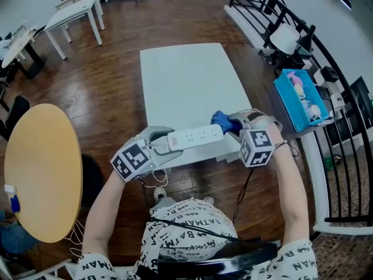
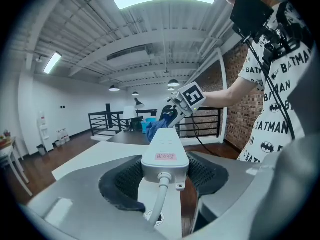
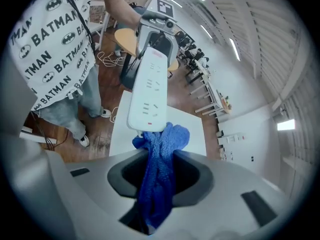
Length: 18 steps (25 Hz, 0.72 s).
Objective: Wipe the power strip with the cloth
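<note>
A white power strip is held in the air over the near edge of the white table. My left gripper is shut on its cable end; in the left gripper view the power strip sits between the black pads with its cord dropping below. My right gripper is shut on a blue cloth, which touches the strip's far end. In the right gripper view the blue cloth hangs from the jaws and meets the power strip at its tip.
A round wooden table stands at the left. A blue bin with small items sits by the black railing at the right. White side tables stand at the back left. A cord trails to the floor.
</note>
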Each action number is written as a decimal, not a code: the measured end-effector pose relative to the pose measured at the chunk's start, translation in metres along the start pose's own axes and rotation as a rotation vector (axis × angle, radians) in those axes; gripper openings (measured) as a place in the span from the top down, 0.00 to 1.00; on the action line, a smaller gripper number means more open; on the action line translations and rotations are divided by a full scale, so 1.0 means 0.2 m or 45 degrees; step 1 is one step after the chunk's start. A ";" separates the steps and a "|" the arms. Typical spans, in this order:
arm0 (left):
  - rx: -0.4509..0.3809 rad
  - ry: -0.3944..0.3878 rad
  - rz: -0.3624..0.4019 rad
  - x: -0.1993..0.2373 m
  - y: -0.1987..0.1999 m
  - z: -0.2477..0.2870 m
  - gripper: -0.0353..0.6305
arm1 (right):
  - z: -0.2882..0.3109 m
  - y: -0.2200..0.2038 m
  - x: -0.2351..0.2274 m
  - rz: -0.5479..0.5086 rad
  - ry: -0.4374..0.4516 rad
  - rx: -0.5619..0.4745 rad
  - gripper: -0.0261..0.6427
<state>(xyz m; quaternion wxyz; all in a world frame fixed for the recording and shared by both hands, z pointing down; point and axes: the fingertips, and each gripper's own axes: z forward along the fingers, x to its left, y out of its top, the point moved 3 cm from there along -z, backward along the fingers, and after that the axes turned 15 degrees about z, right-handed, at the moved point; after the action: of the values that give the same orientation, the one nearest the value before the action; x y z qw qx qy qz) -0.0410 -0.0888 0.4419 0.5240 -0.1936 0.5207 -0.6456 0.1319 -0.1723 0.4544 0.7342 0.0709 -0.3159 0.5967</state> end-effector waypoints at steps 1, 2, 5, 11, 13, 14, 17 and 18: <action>0.003 0.008 0.000 0.00 0.00 0.00 0.53 | 0.00 0.00 0.01 -0.005 -0.003 0.001 0.78; 0.006 0.014 0.000 0.00 0.01 0.01 0.53 | -0.01 0.00 0.02 -0.015 -0.009 0.006 0.78; 0.022 0.021 0.005 -0.01 0.00 0.02 0.53 | -0.04 0.00 0.03 -0.068 -0.044 0.043 0.78; 0.045 0.072 -0.013 0.01 -0.01 0.03 0.53 | -0.10 0.00 0.05 -0.250 -0.148 0.180 0.77; 0.057 0.102 -0.026 0.04 -0.03 0.02 0.53 | -0.10 0.00 0.10 -0.310 -0.142 0.192 0.77; 0.052 0.107 -0.039 0.05 -0.04 0.02 0.53 | -0.11 0.01 0.12 -0.322 -0.138 0.185 0.77; 0.049 0.110 -0.062 0.07 -0.08 0.01 0.53 | -0.13 0.04 0.16 -0.306 -0.120 0.154 0.77; 0.049 0.123 -0.070 0.08 -0.09 0.01 0.53 | -0.14 0.06 0.18 -0.301 -0.102 0.136 0.77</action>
<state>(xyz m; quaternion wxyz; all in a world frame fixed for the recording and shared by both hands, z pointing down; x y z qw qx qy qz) -0.0537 -0.1047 0.4537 0.4840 -0.1664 0.5275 -0.6781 0.1355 -0.1258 0.4488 0.7814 0.1705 -0.3022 0.5186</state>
